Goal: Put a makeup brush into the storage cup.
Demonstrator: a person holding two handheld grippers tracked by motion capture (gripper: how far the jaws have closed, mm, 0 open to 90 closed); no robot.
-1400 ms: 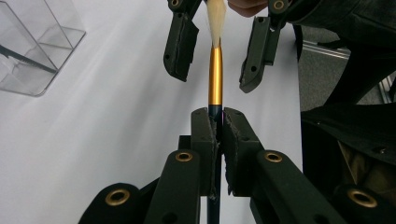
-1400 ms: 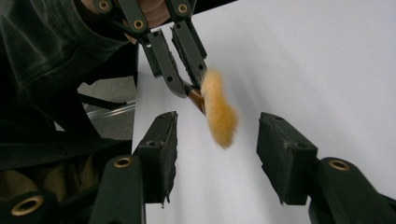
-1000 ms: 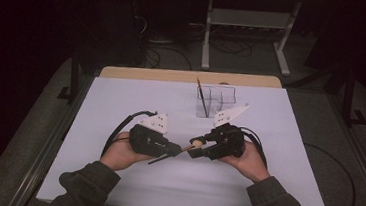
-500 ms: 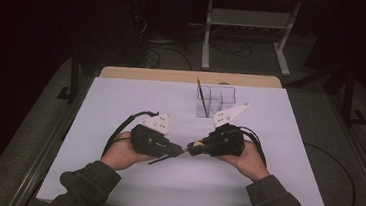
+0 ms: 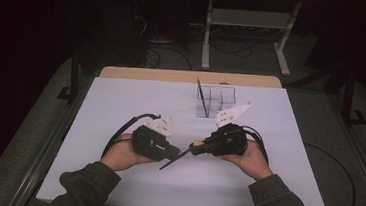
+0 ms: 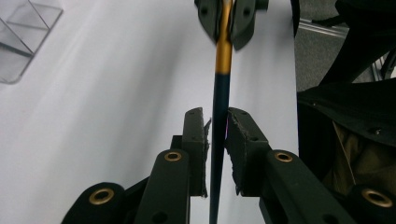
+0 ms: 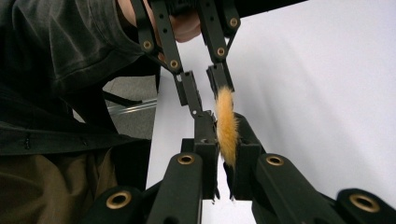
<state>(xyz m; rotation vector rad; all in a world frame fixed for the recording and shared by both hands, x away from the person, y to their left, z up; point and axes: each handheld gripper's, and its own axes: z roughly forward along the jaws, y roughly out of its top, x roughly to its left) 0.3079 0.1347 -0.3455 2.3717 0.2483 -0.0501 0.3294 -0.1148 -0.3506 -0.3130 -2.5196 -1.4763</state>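
A thin paintbrush (image 5: 176,158) with a dark handle, gold ferrule (image 6: 223,51) and orange bristles (image 7: 226,121) hangs low over the white table, spanning both grippers. My right gripper (image 5: 198,147) is shut on its ferrule and bristle end; in the right gripper view the orange tuft sits between its pads (image 7: 247,154). My left gripper (image 6: 215,135) faces it from the left with the dark handle between its jaws. Those jaws have just been opening, and a narrow gap shows on each side of the handle.
A clear plastic divided holder (image 5: 219,100) stands at the back middle of the white sheet (image 5: 120,107), with another thin dark stick (image 5: 201,97) leaning in it. The person's dark sleeves (image 5: 83,182) rest at the near edge. Black cables trail from both grippers.
The right gripper's jaws have closed on the brush's bristle end. The left gripper's jaws have parted slightly from the handle. Both hands have stayed where they were.
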